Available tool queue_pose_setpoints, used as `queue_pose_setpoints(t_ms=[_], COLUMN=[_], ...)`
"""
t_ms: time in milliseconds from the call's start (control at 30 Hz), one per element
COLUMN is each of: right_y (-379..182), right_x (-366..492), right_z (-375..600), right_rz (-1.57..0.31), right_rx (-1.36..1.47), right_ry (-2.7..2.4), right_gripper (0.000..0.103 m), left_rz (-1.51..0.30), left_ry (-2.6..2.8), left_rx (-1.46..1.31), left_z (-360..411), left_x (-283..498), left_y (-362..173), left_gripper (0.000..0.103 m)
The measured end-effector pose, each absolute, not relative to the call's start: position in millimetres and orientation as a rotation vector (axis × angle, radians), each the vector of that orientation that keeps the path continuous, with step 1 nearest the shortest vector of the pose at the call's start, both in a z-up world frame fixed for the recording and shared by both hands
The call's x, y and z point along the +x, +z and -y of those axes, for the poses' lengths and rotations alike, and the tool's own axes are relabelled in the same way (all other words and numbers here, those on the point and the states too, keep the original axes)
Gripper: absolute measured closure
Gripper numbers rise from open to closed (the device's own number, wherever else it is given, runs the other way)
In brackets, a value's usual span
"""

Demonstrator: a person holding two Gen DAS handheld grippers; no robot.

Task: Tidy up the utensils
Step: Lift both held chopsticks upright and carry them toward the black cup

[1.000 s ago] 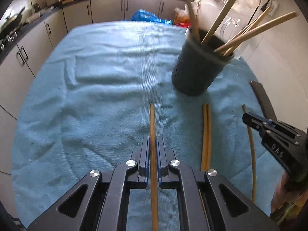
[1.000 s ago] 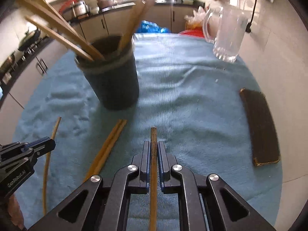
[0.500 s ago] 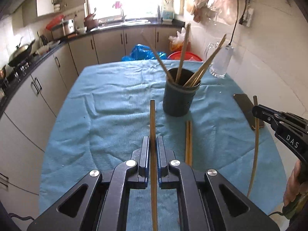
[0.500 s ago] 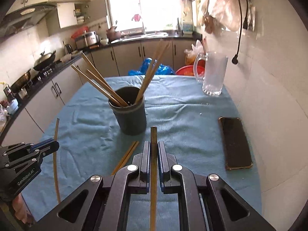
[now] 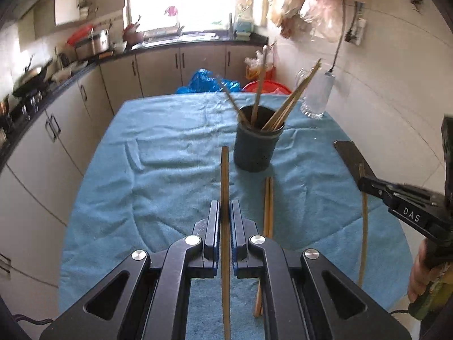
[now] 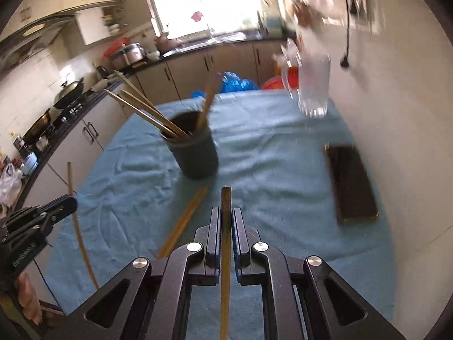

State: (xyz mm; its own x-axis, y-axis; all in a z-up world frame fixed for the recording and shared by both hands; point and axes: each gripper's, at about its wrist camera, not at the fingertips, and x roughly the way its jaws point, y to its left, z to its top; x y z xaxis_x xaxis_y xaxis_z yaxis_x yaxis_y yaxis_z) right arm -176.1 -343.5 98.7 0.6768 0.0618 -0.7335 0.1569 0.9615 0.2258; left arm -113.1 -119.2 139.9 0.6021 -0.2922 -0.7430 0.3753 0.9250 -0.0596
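Observation:
My left gripper [image 5: 225, 212] is shut on a wooden chopstick [image 5: 225, 175] that sticks out forward over the blue towel. My right gripper [image 6: 226, 218] is shut on another chopstick [image 6: 226, 201] the same way. A dark round utensil holder [image 5: 256, 147] [image 6: 194, 150] stands mid-table with several chopsticks leaning in it, ahead of both grippers. A pair of chopsticks [image 5: 268, 201] [image 6: 185, 221] lies on the towel between the grippers and the holder. In the left wrist view the right gripper [image 5: 365, 184] shows at the right edge with its chopstick [image 5: 363, 226]; in the right wrist view the left gripper [image 6: 68, 202] shows at the left with its chopstick [image 6: 75, 215].
A blue towel [image 5: 170, 153] covers the table. A dark phone [image 6: 351, 181] [image 5: 352, 155] lies near the right edge by the wall. A glass mug [image 6: 312, 85] [image 5: 315, 96] stands at the far right corner. Kitchen cabinets run along the left and back.
Both grippers have risen and drawn back from the holder, each lifting its chopstick off the towel. The holder now looks smaller and farther away.

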Motion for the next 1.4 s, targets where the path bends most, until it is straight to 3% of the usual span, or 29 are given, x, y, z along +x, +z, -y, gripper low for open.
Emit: queue_pose_setpoints(t_ms=[233,867,1400], right_y=[100,179,211], right_x=[-173,-204,-187], right_z=[352,333,333], right_rz=[-0.803,-0.550,-0.501], right_rx=[0.278,0.232,0.226], right_ry=[-0.079,-0.036,-0.033], right_gripper=[0.095,0.095,0.095], left_rz=[-0.861,-0.641,-0.623], left_ry=[-0.397,-0.428,-0.437], left_rx=[0.059,-0.006,0.031], left_z=[107,86,96], left_x=[-104,-136,-111], left_y=[135,219,252], left_gripper=[0.097,0.097,0.097])
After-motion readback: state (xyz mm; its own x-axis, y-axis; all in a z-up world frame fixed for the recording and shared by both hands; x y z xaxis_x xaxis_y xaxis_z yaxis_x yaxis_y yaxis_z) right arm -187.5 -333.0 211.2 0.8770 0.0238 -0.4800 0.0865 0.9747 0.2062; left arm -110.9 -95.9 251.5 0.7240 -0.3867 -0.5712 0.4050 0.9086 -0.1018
